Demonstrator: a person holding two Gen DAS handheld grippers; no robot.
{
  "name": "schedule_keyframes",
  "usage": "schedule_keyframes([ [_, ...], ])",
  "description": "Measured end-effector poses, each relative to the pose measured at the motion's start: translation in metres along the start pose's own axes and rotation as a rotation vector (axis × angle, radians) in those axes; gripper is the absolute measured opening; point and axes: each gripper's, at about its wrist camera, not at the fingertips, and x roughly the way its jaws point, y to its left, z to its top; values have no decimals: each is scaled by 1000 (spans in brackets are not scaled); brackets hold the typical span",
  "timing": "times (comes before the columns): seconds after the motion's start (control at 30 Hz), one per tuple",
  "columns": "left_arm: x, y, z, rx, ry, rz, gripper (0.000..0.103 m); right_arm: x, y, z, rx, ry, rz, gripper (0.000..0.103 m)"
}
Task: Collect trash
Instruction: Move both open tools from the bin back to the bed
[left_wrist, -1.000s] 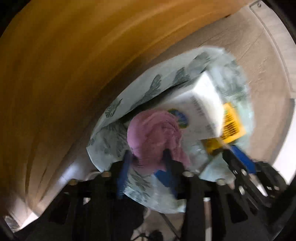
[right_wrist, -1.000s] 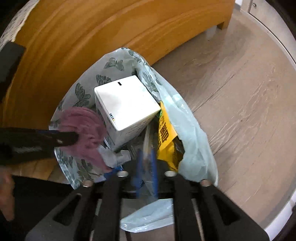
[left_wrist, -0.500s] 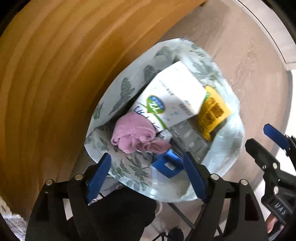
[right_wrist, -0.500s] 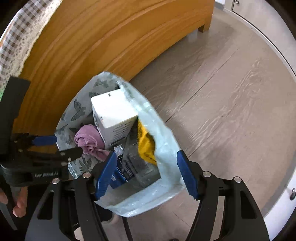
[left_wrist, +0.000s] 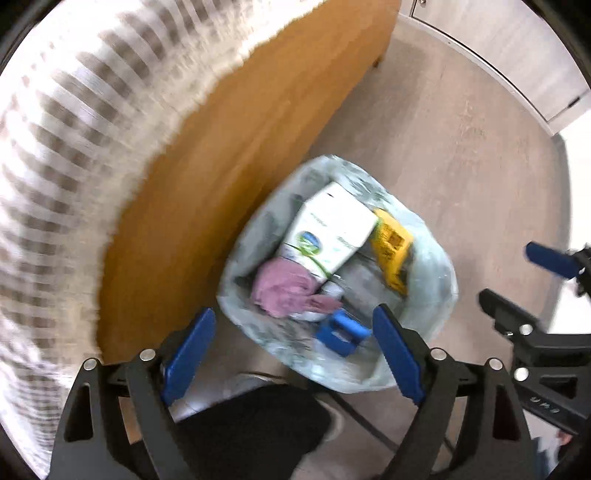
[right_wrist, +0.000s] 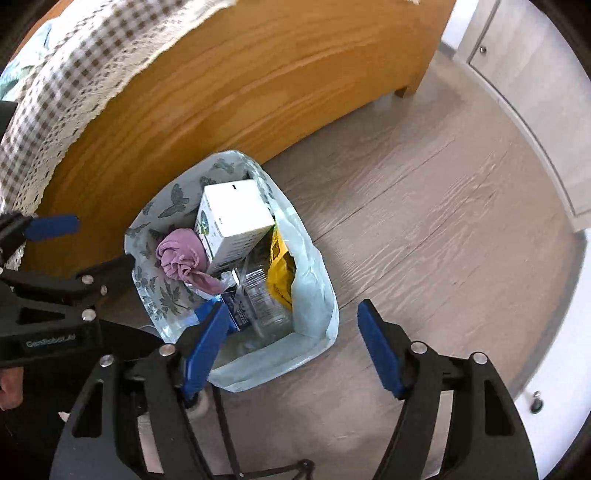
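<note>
A pale green trash bag (left_wrist: 436, 266) (right_wrist: 317, 291) with a butterfly print stands open on the floor. Inside lie a crumpled pink cloth (left_wrist: 280, 288) (right_wrist: 181, 254), a white carton (left_wrist: 332, 229) (right_wrist: 232, 218), a yellow wrapper (left_wrist: 391, 240) (right_wrist: 279, 273) and a blue piece (left_wrist: 343, 332). My left gripper (left_wrist: 291, 350) is open and empty, above the bag's near edge. My right gripper (right_wrist: 291, 347) is open and empty, above the bag's near rim. Each gripper also shows in the other view, the right one (left_wrist: 517, 291) and the left one (right_wrist: 85, 251).
A wooden bed frame (right_wrist: 229, 99) (left_wrist: 229, 155) with a checked, lace-edged cover (right_wrist: 59, 92) stands right behind the bag. Grey wood floor (right_wrist: 424, 221) spreads to the right. White cabinet doors (right_wrist: 517, 66) line the far right. A dark shoe (left_wrist: 258, 417) is below the left gripper.
Both grippers opened, letting go of the pink cloth and the bag's rim, and rose away from the bag. The cloth now lies inside the bag.
</note>
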Motion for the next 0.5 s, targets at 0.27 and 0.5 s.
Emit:
schedule_keyframes([
  [0.27,-114,42,-33,-22,-350,-72,84,-75,26,18,-90,-211,-109,69],
  [0.5,-208,161,-92,-232,-608,-22,95,-148,102,44,-207,-530,-70,69],
])
